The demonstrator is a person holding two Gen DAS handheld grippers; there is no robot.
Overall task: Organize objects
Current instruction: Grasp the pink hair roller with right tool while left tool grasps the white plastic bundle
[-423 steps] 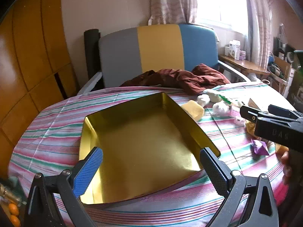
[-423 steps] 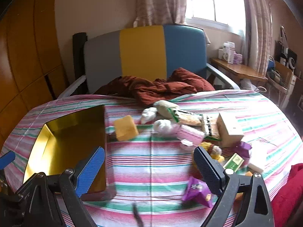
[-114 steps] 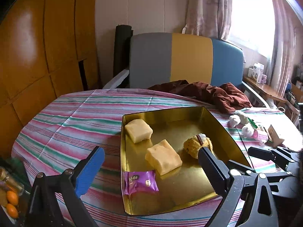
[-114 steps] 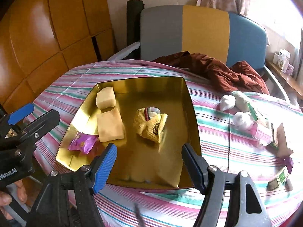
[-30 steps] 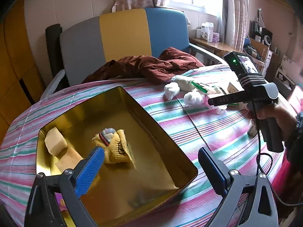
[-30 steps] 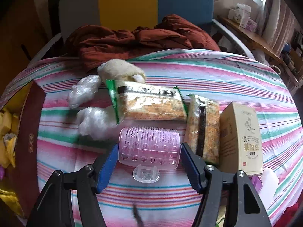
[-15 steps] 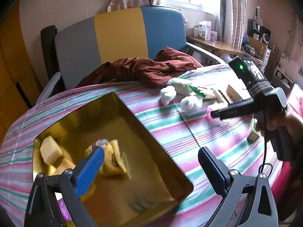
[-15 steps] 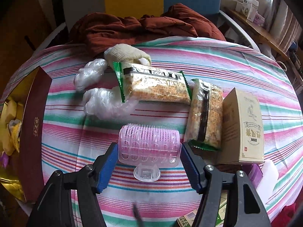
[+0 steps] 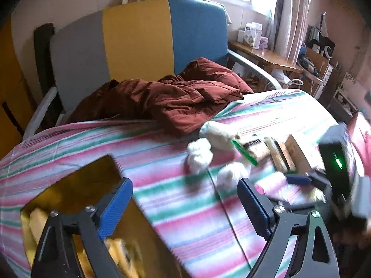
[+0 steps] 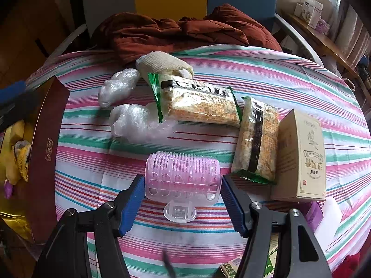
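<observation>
Pink hair roller (image 10: 183, 177) sat crosswise between the blue pads of the right gripper (image 10: 182, 192), one pad against each end, clear clip tab hanging below; it appeared raised just off the striped tabletop (image 10: 266, 69), though contact underneath could not be ruled out. The right gripper stood about half open, closed on the roller. The left gripper (image 9: 183, 205) was wide and empty; its jaws had just been closing a little with nothing between them, and the left wrist view was motion-blurred. The gold tin (image 9: 69, 180), maroon on its outer wall, lay at the left of the tabletop and already held yellow items (image 10: 18, 148) and a purple wrapper (image 10: 8, 191). Still loose on the cloth: two snack packets (image 10: 197, 102), a tan box (image 10: 301, 153), two crumpled clear plastic wads (image 10: 132, 120) and a knit glove (image 10: 162, 64). Judged step: carry the roller to the tin. To do it well, keep the grip steady, since the roller is a hollow, springy shell that could squirm out endwise or deform if squeezed harder. Lift enough for the tab to clear the tin's wall, travel left with the roller level, lower over a bare patch of gold floor, then release low so it does not roll. Keep the left gripper out of that path.
</observation>
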